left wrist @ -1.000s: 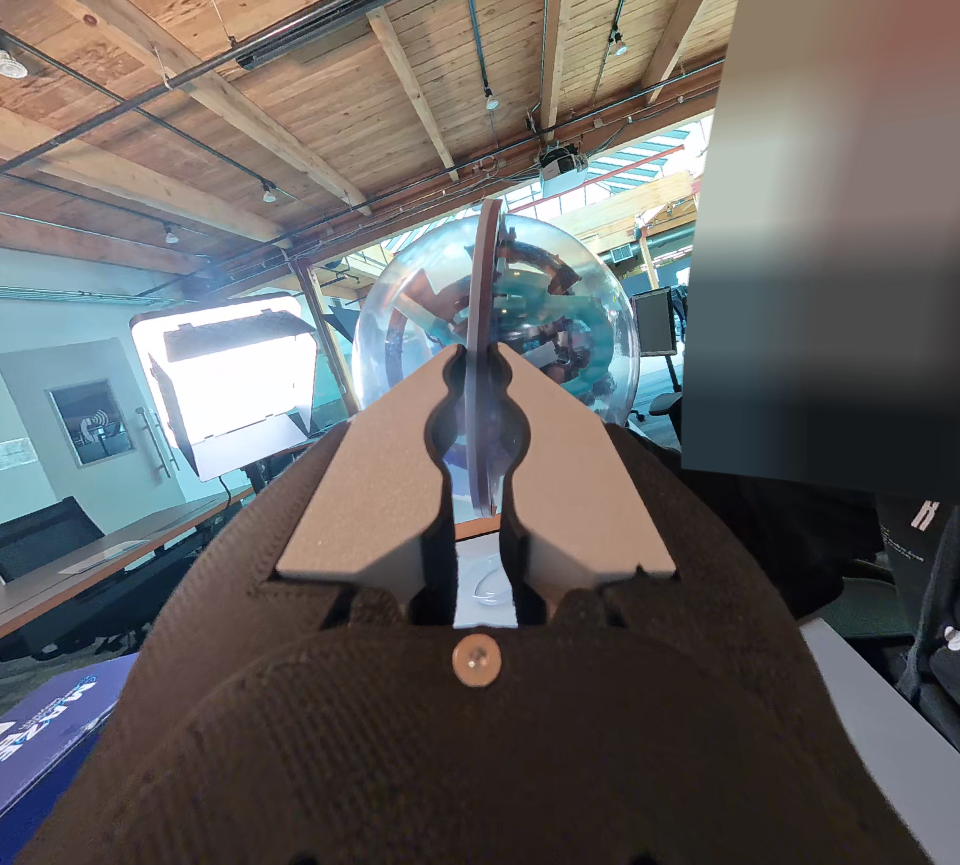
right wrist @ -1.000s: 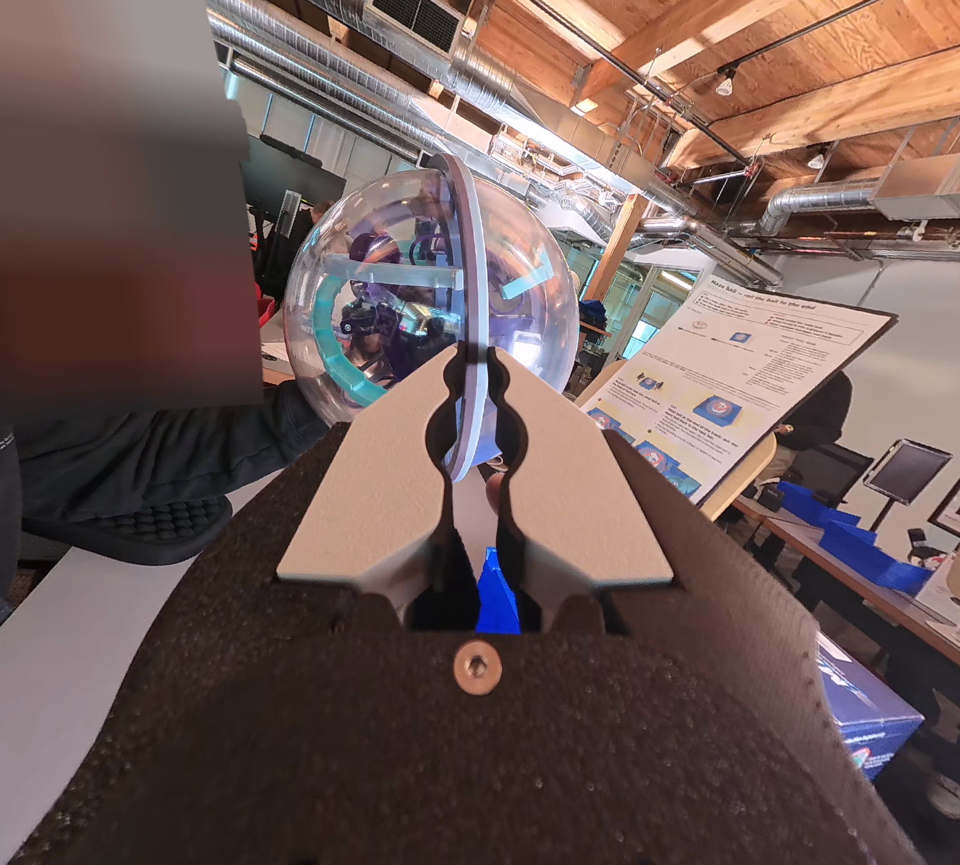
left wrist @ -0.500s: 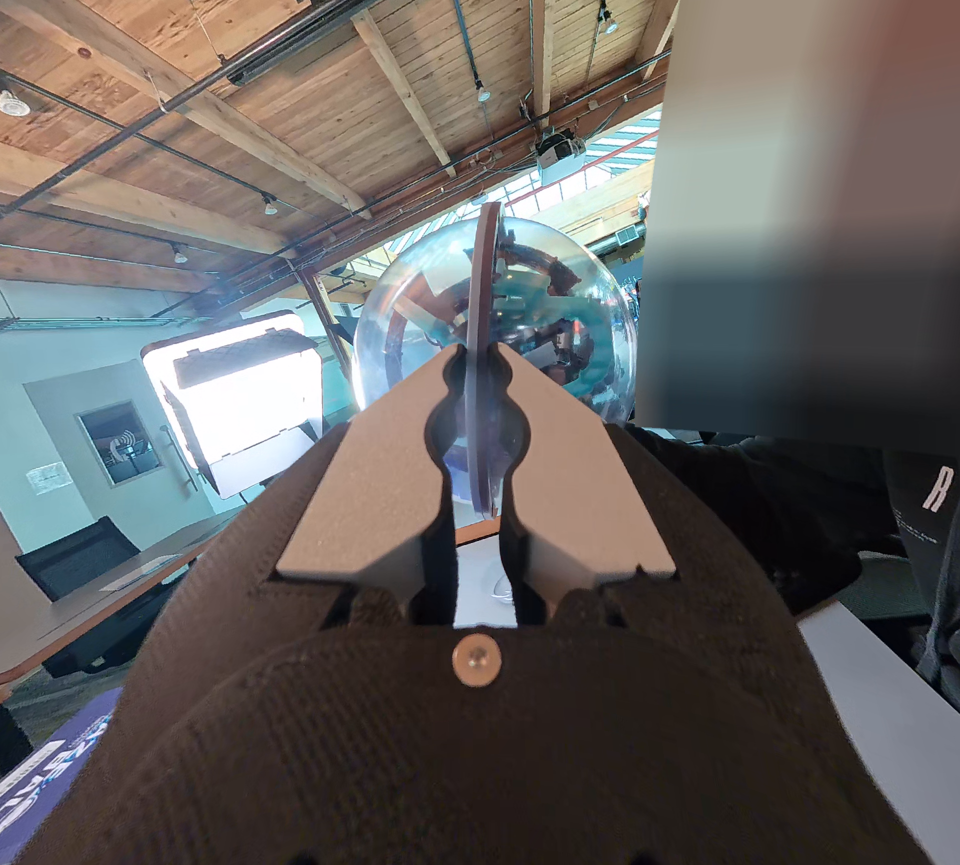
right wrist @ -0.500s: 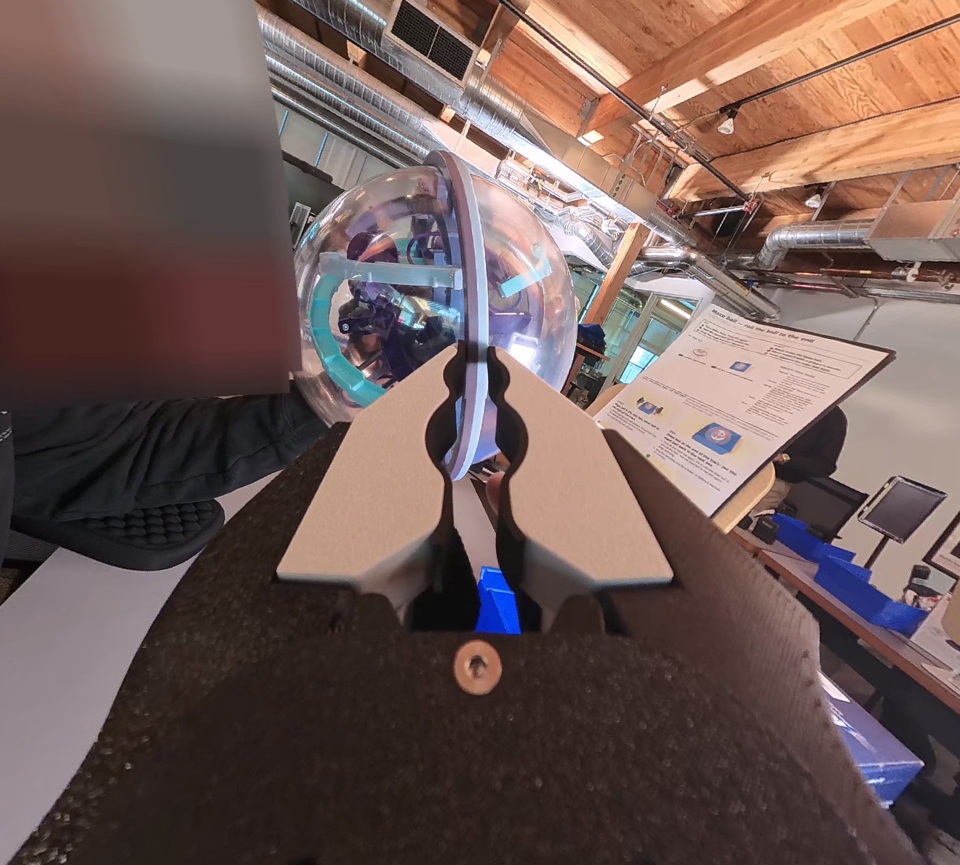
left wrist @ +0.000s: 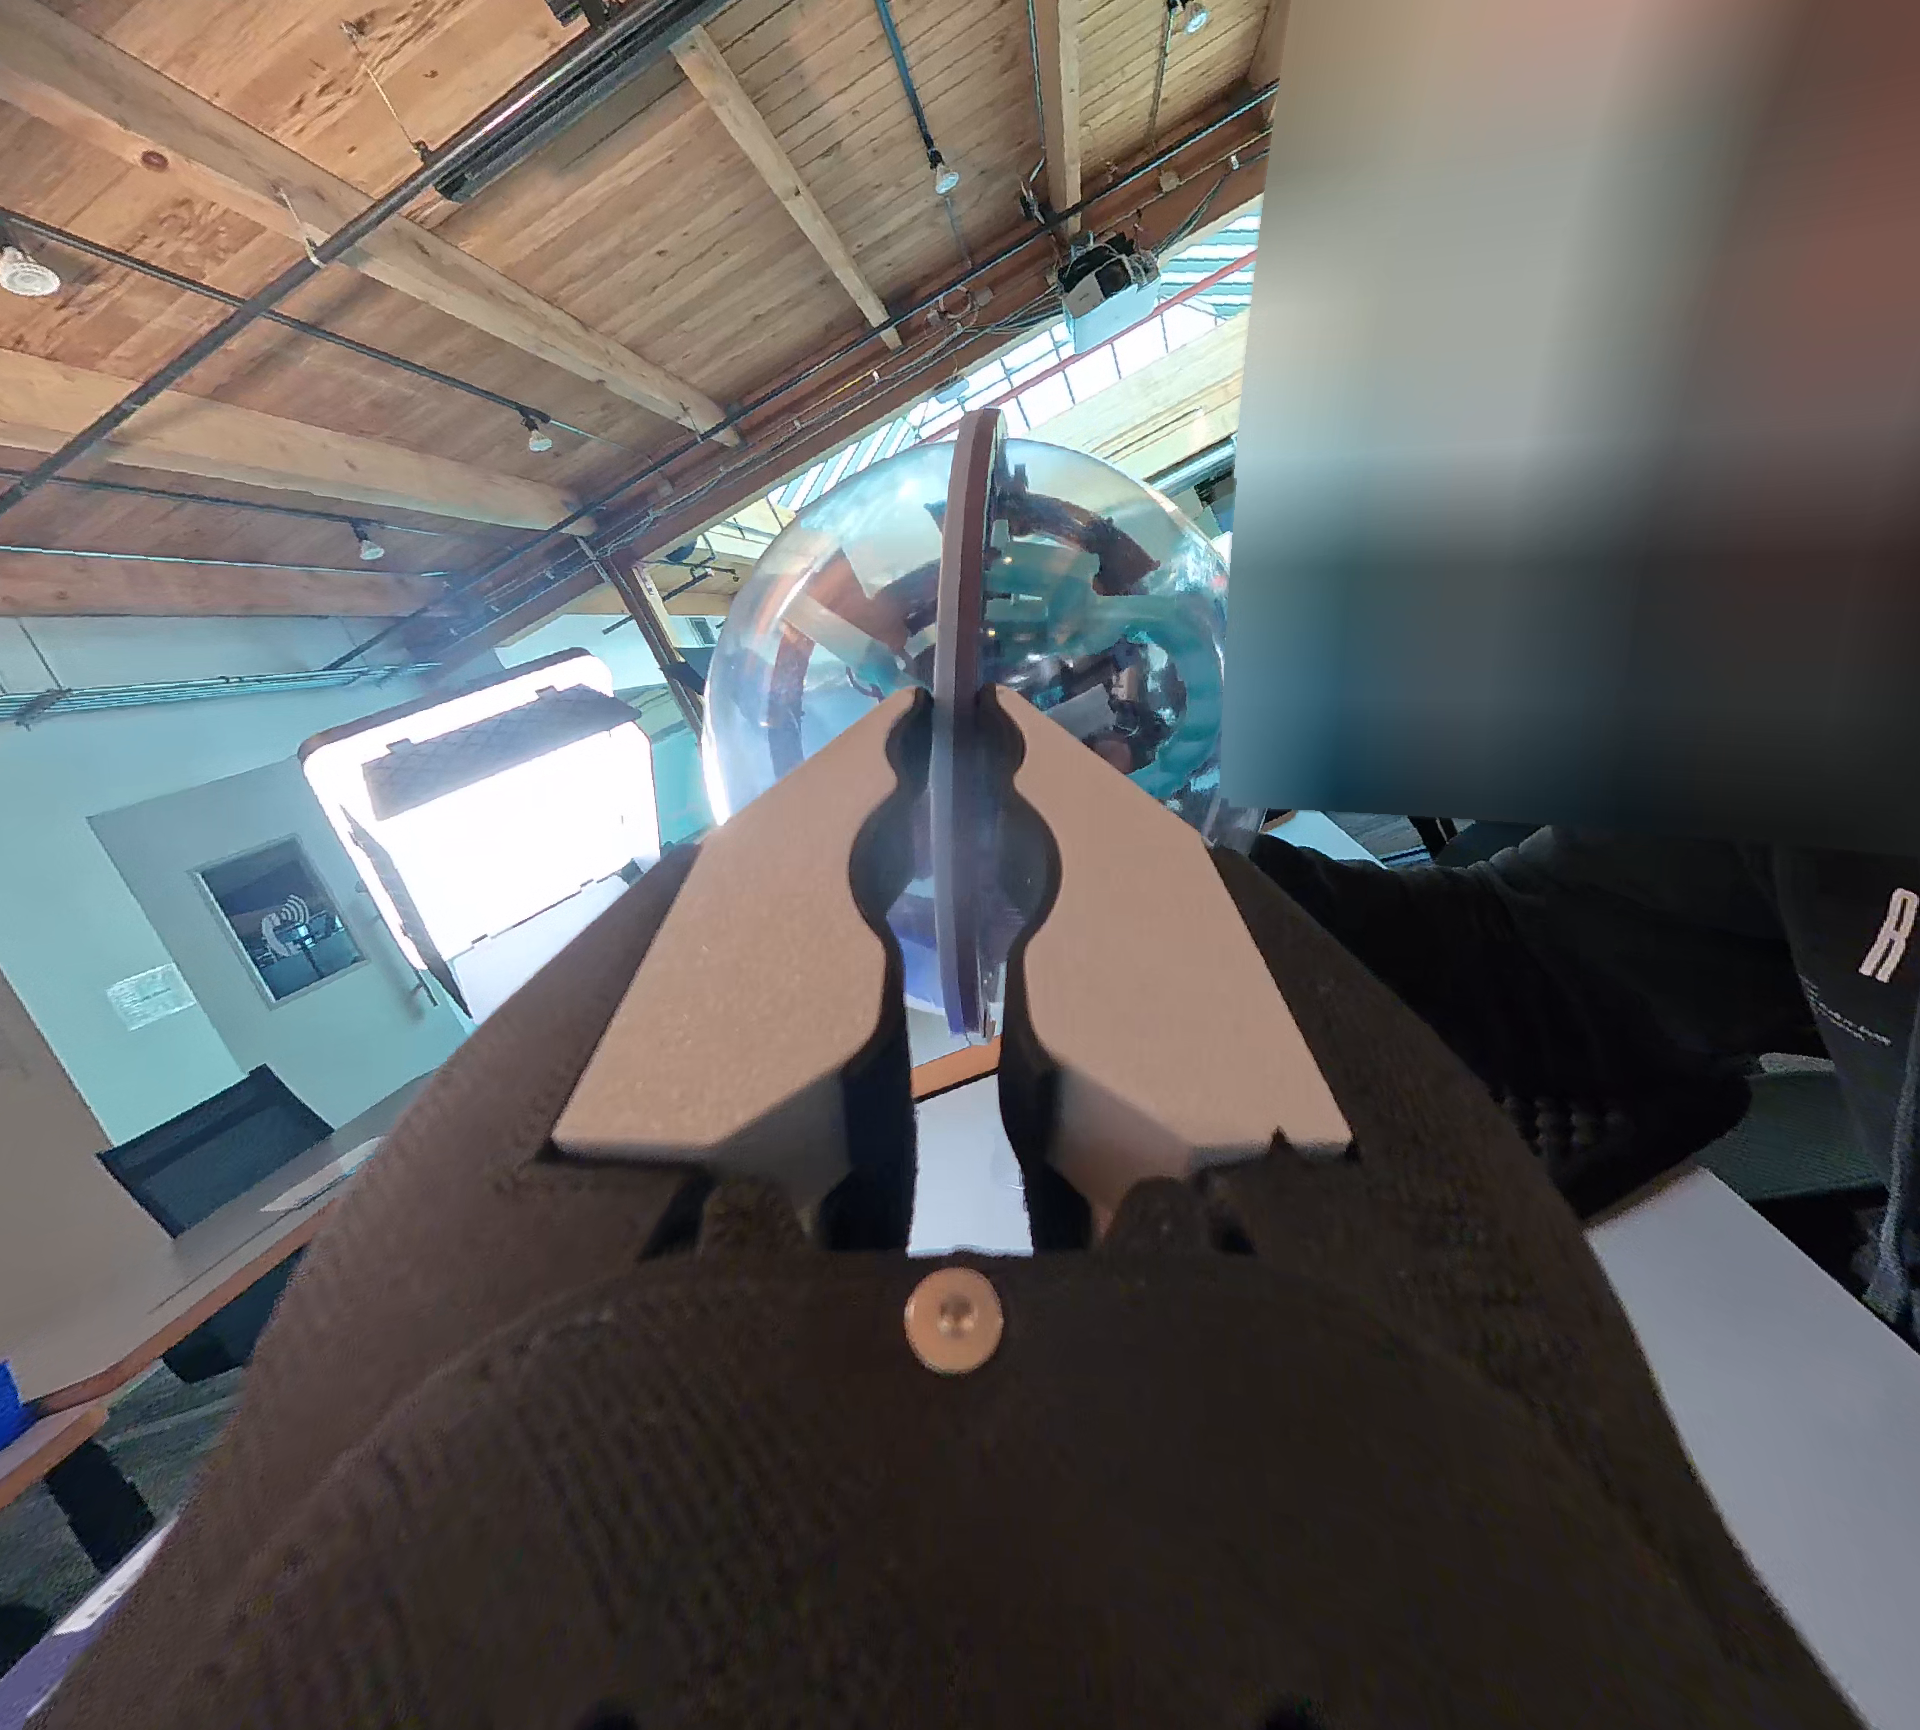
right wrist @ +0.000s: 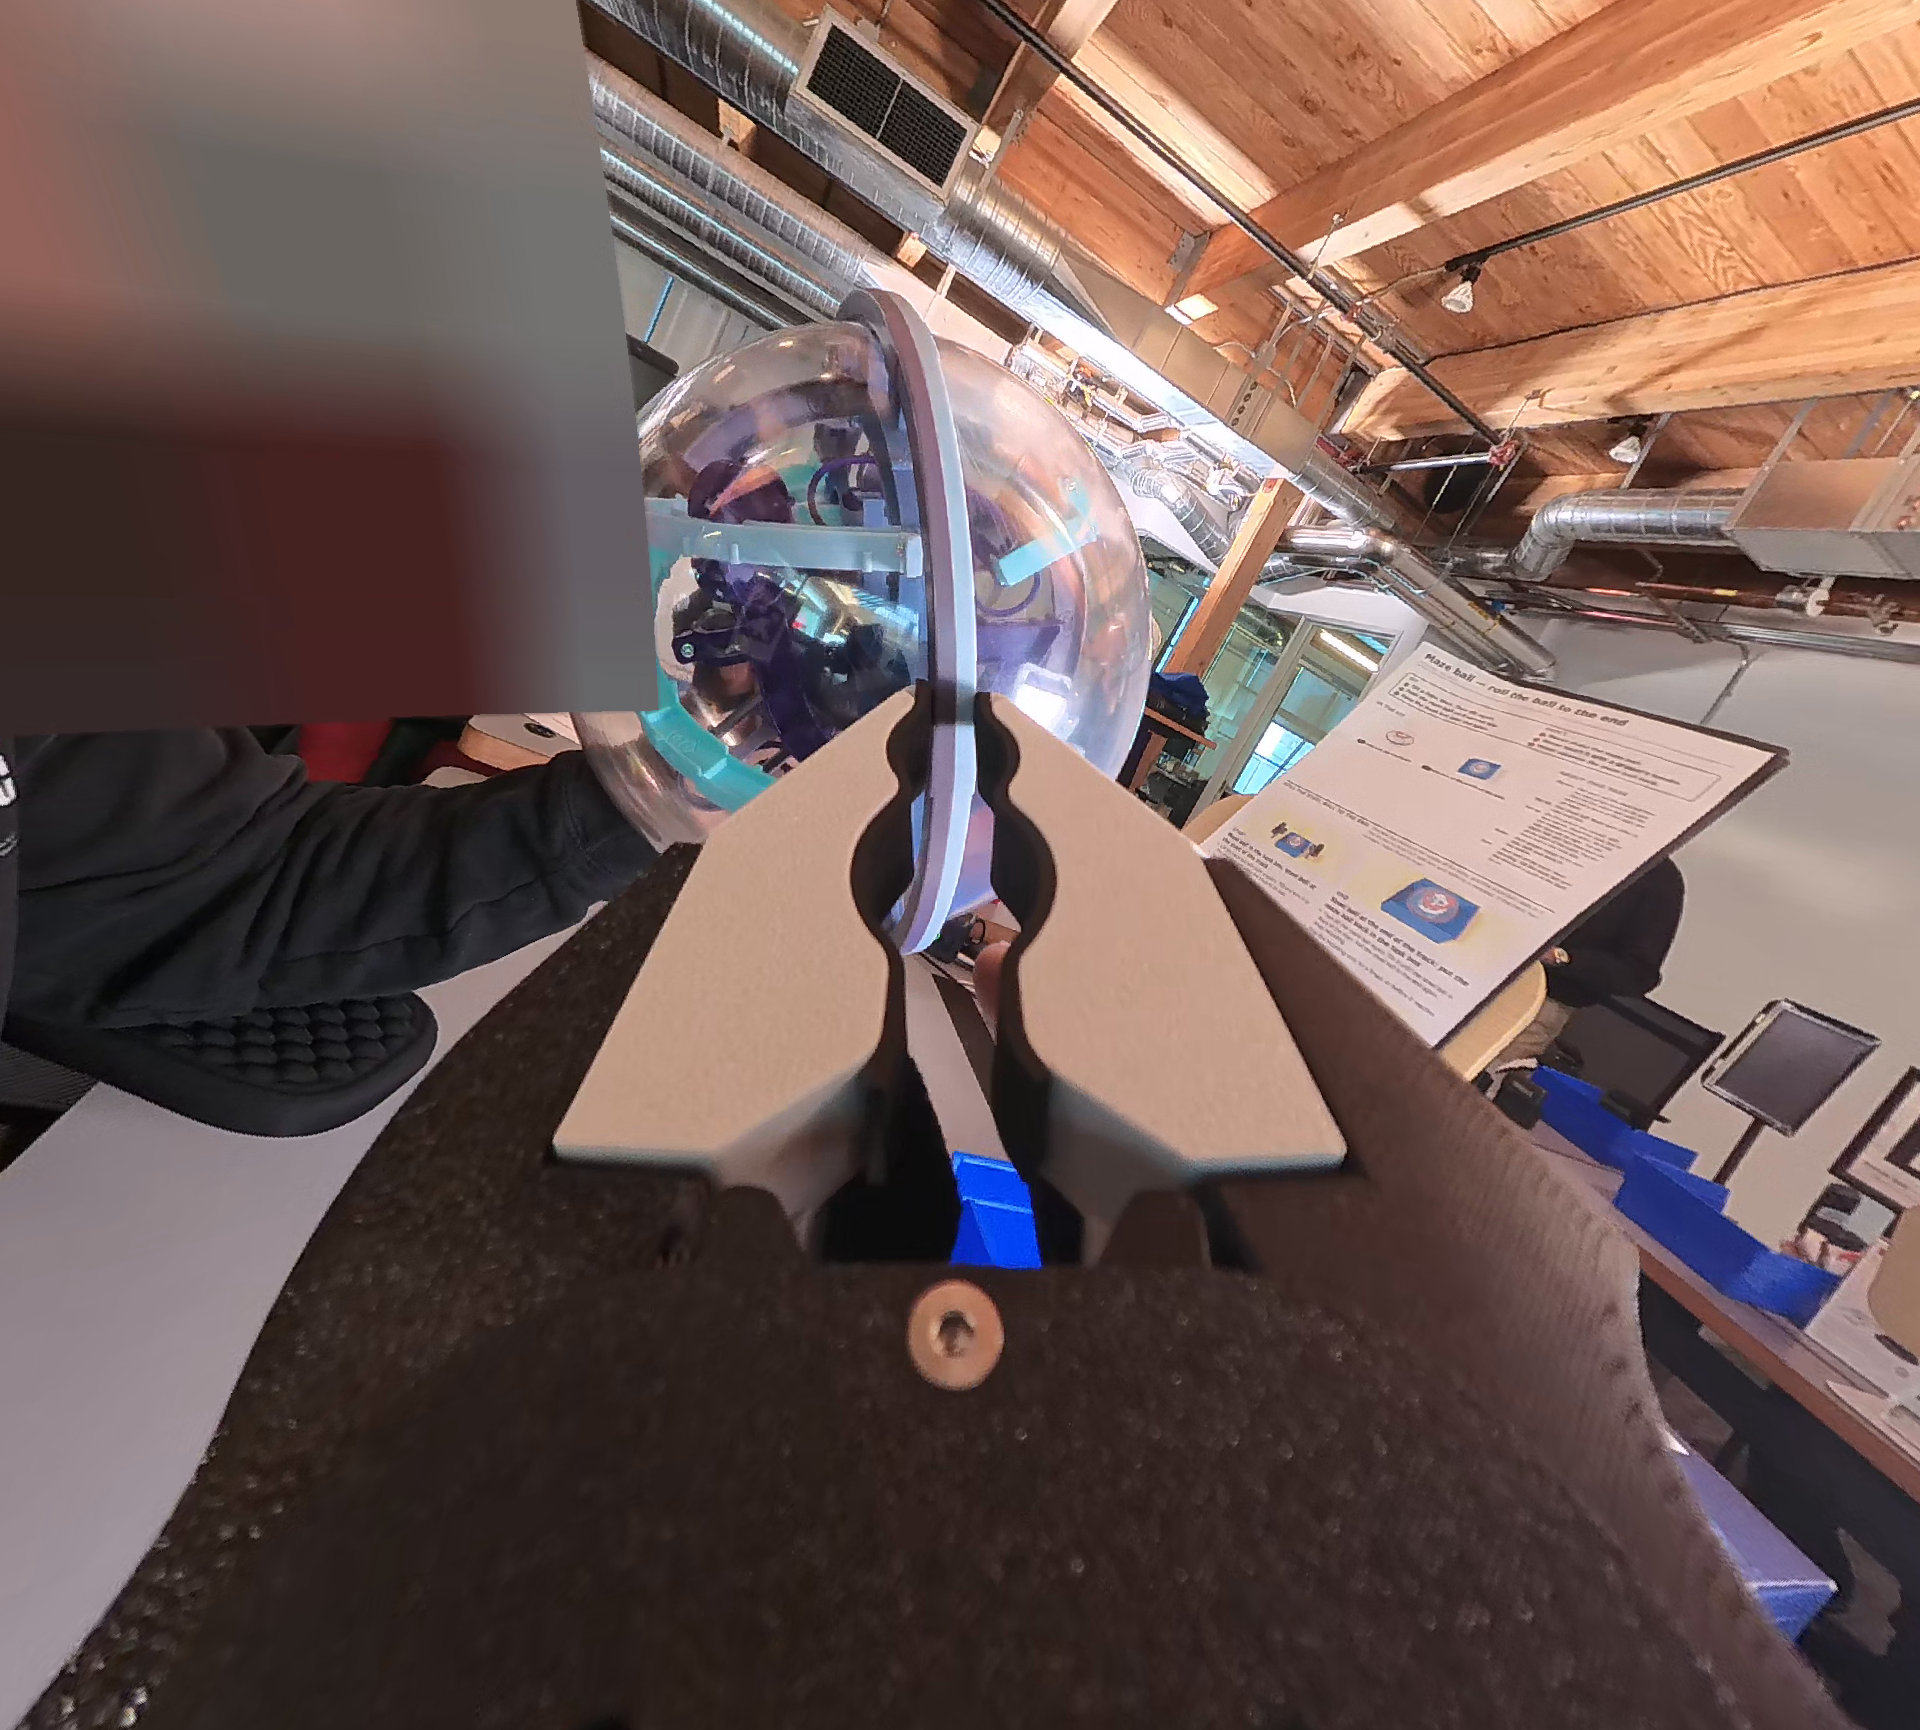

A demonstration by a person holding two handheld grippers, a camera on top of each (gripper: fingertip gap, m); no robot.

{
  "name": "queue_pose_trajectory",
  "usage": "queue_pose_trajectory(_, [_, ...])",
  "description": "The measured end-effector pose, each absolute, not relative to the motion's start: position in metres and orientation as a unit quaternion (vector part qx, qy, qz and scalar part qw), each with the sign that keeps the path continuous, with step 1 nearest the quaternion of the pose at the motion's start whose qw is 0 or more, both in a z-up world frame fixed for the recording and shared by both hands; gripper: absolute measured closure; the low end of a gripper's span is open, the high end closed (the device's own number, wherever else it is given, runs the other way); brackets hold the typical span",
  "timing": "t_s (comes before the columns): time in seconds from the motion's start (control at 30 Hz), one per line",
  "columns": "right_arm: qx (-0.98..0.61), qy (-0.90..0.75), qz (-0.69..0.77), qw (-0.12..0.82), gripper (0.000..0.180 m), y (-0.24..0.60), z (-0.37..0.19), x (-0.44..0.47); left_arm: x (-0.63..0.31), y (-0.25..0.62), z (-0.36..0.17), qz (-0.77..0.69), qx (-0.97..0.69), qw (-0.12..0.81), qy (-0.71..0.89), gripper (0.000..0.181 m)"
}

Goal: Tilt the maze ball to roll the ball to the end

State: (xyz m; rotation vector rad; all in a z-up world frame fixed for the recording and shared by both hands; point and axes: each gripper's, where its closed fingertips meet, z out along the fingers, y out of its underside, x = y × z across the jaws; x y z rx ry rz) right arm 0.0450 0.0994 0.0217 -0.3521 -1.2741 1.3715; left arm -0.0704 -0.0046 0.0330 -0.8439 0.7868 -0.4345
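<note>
The maze ball [left wrist: 831,631] is a clear sphere with teal and purple tracks inside and a flat rim ring round its middle. It is held up in the air, above a white table. My left gripper [left wrist: 958,693] is shut on the ring, which stands edge-on between its fingers. My right gripper [right wrist: 951,698] is shut on the ring of the same maze ball [right wrist: 1049,579] from the opposite side. I cannot make out the small ball inside. A blurred patch covers part of the sphere in both views.
The white table [left wrist: 1756,1348] lies below. A person's dark sleeve [right wrist: 260,880] reaches in beside the sphere. An instruction board [right wrist: 1496,849] stands to the right, with blue boxes [right wrist: 1683,1213] behind it. A bright light panel [left wrist: 499,807] stands at the left.
Both grippers have kept their hold on the ring. The two views have swung sideways with the ball, so the blurred patch now covers more of the sphere.
</note>
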Motion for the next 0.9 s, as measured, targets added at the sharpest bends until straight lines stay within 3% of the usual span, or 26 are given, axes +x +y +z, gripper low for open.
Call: queue_pose_trajectory(0.9, [-0.155, -0.549, 0.586, 0.576, 0.174, 0.0994, 0.0188, 0.0419, -0.0689, -0.0090, 0.0358, -0.196, -0.396, 0.816, 0.372, 0.174])
